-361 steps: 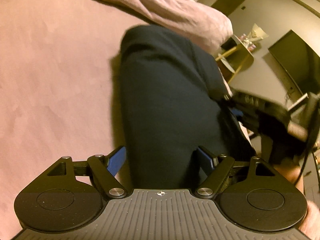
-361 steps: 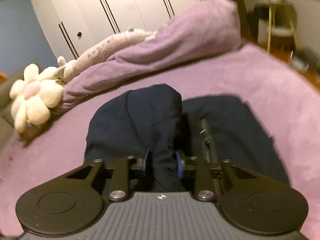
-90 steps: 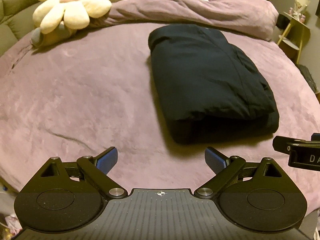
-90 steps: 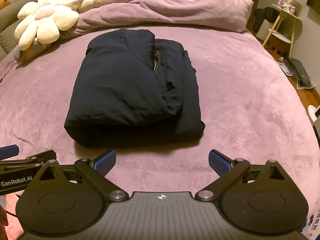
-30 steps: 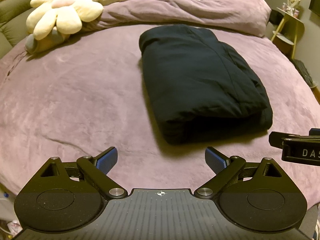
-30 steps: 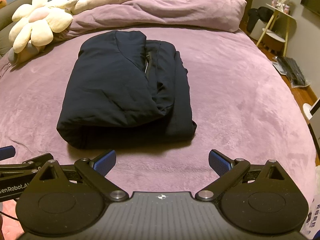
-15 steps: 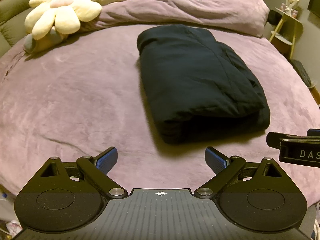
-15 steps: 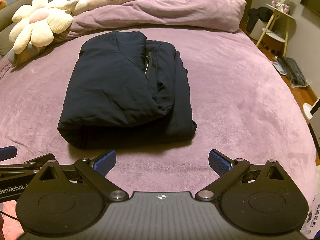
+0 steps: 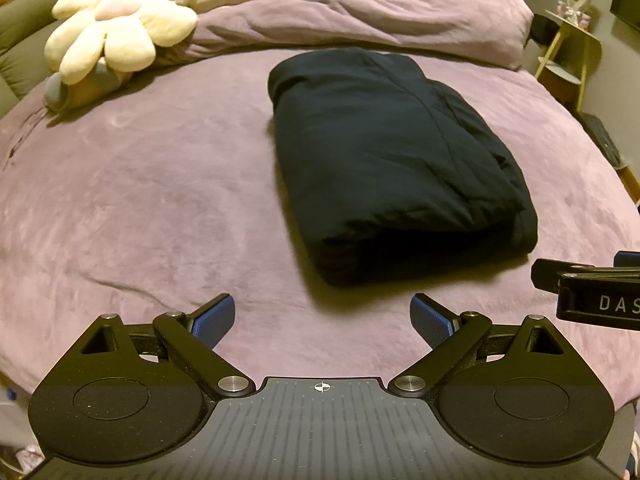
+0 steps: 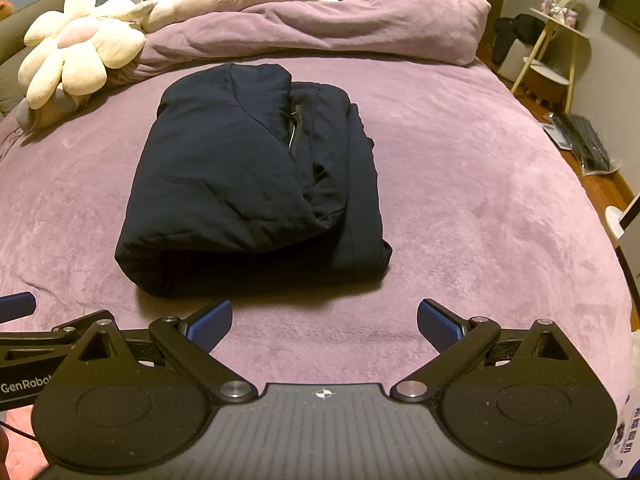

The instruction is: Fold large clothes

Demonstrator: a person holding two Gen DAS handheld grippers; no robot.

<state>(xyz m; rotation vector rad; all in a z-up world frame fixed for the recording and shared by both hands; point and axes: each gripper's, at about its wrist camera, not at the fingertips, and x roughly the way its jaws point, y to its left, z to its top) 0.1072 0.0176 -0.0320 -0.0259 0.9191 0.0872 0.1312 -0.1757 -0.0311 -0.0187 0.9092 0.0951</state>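
While both grippers, left [image 9: 322, 316] and right [image 10: 324, 320], gape empty, the jacket [image 10: 248, 184] lies folded, seemingly zipped, on the bed [image 10: 480, 200].

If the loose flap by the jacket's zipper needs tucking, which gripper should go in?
Right, probably. The zipper side lies nearer the open right gripper; the left gripper faces the jacket across its smooth folded edge.

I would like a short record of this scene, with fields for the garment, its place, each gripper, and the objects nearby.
garment: dark navy jacket, folded into a compact bundle
place: on the purple bed cover, near the middle
left gripper: open, holding nothing, apart from the jacket
right gripper: open, holding nothing, apart from the jacket
nearby: flower plush and rolled duvet at the far end
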